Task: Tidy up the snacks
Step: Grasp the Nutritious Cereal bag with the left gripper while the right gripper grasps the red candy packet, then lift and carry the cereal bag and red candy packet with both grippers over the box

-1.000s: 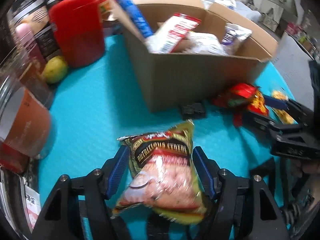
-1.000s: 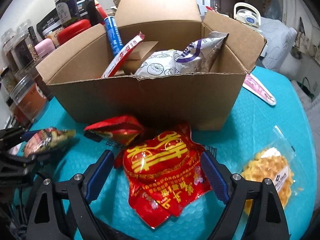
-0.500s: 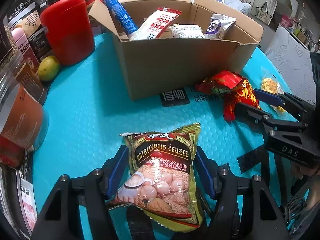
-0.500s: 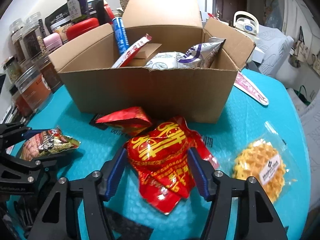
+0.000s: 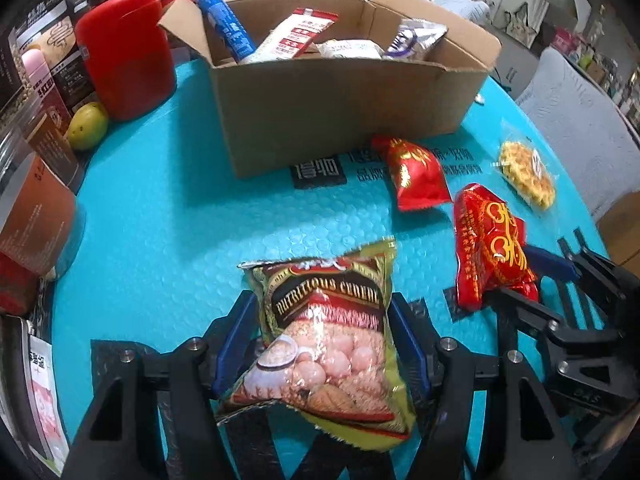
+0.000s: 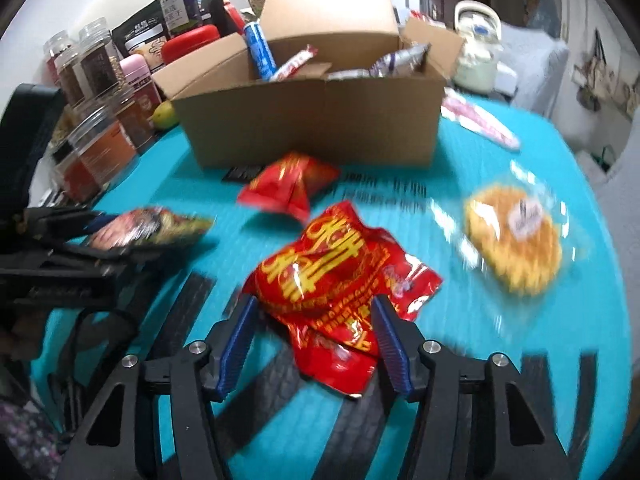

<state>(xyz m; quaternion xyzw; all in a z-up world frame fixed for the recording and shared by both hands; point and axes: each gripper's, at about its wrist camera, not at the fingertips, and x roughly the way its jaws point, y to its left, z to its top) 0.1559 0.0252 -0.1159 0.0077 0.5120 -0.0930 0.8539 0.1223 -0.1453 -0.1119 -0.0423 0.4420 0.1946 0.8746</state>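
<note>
My left gripper (image 5: 322, 304) is shut on a yellow-green cereal packet (image 5: 324, 344) and holds it just above the turquoise table (image 5: 160, 220). In the right wrist view the left gripper (image 6: 92, 228) shows blurred at the left. My right gripper (image 6: 314, 304) has its jaws closing, and its blue pads press on a crumpled red snack packet (image 6: 332, 280). The left wrist view shows that red packet (image 5: 492, 240) raised at the right in the right gripper (image 5: 532, 276). An open cardboard box (image 5: 340, 120) with several snacks in it stands beyond both.
A second red packet (image 5: 416, 176) lies in front of the box, and a bagged waffle (image 5: 526, 174) lies to the right. At the left are a red canister (image 5: 124, 52), a yellow-green fruit (image 5: 86, 126) and jars (image 6: 96, 152). A pink-white packet (image 6: 480, 120) lies right of the box.
The right jaws have narrowed onto the red packet and drawn it back from the box and the other red packet. The left gripper, still holding the cereal packet, has also backed away.
</note>
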